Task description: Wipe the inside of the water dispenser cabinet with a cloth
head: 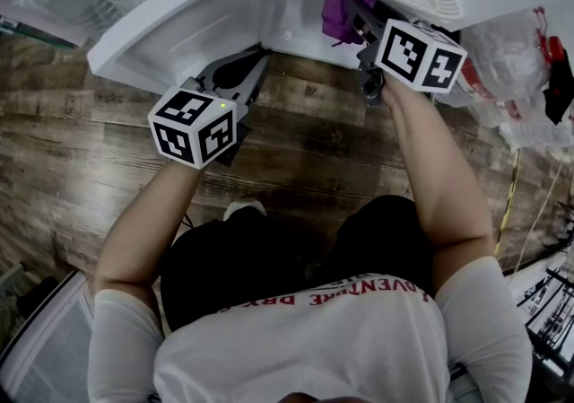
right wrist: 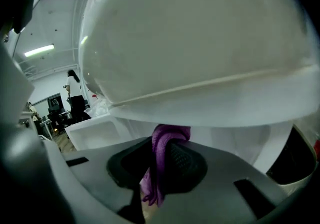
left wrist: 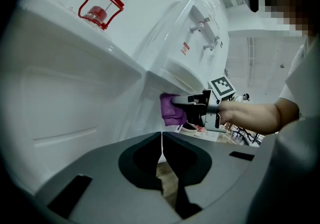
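**Purple cloth pinched at the cabinet mouth**

The white plastic water dispenser cabinet (head: 296,15) stands open at the top of the head view, above a dark wood-plank floor (head: 72,159). Its white door panel (head: 170,29) swings out to the cabinet's left.

The right gripper (head: 359,22) reaches into the cabinet opening. Its own view shows the jaws pinching a crumpled purple cloth (right wrist: 162,143). One fold rises over the jaw tips against the white edge above, and a loose end hangs down between the jaws. In the head view the cloth (head: 337,15) sits just inside the cabinet's opening, at the front edge.

The left gripper (head: 256,62) lies just beside the lower edge of the door panel, outside the cabinet. Its jaws are pressed together with nothing between them, leaving only a thin seam.

From the left gripper view, the front of the dispenser rises above the cabinet with two small white taps (left wrist: 205,31) and a small red label (left wrist: 185,47) whose print is too small to read. A clear bottle with a red handle (left wrist: 100,4) shows above the door panel.

The person's white T-shirt (head: 314,347) carries red lettering, upside down in the head view. The word "ADVENTURE" is legible; the rest is not clear.
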Action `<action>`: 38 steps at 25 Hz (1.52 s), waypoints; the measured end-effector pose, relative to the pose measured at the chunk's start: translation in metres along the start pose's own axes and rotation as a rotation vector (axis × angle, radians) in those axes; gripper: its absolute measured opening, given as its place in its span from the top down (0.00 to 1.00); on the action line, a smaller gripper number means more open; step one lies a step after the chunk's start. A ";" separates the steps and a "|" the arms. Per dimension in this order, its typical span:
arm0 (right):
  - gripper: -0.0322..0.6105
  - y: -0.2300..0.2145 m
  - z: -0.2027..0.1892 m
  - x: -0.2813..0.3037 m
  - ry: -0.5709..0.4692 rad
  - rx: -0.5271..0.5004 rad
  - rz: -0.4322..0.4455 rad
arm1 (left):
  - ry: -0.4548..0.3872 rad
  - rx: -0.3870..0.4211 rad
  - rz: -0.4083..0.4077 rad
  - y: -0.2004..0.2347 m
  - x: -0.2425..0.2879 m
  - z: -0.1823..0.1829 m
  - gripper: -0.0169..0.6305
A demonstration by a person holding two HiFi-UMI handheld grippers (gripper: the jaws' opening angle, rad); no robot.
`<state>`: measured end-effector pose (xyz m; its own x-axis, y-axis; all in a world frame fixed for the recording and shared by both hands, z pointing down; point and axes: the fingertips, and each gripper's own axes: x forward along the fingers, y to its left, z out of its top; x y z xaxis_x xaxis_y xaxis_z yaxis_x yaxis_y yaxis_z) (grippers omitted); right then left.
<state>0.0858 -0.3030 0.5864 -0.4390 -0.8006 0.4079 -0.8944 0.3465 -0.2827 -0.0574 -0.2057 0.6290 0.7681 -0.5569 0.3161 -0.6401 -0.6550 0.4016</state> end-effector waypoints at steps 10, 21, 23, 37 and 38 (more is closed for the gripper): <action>0.85 0.055 0.004 0.038 0.003 -0.027 0.105 | 0.012 -0.002 0.022 0.009 -0.002 -0.003 0.93; 0.85 0.057 -0.014 0.020 -0.003 -0.060 0.129 | 0.007 -0.008 0.053 0.017 -0.008 0.002 0.93; 0.85 0.056 -0.021 0.011 0.002 -0.061 0.130 | 0.008 0.002 0.060 0.014 -0.011 0.003 0.93; 0.85 0.145 -0.012 -0.093 0.174 -0.147 0.308 | 0.089 -0.060 0.081 -0.046 -0.079 0.056 0.93; 0.85 0.156 -0.002 -0.106 0.178 -0.161 0.336 | 0.082 -0.079 0.084 -0.055 -0.088 0.067 0.93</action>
<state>-0.0074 -0.1634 0.5008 -0.7038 -0.5377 0.4643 -0.6948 0.6572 -0.2921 -0.0905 -0.1548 0.5216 0.7127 -0.5623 0.4193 -0.7014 -0.5639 0.4360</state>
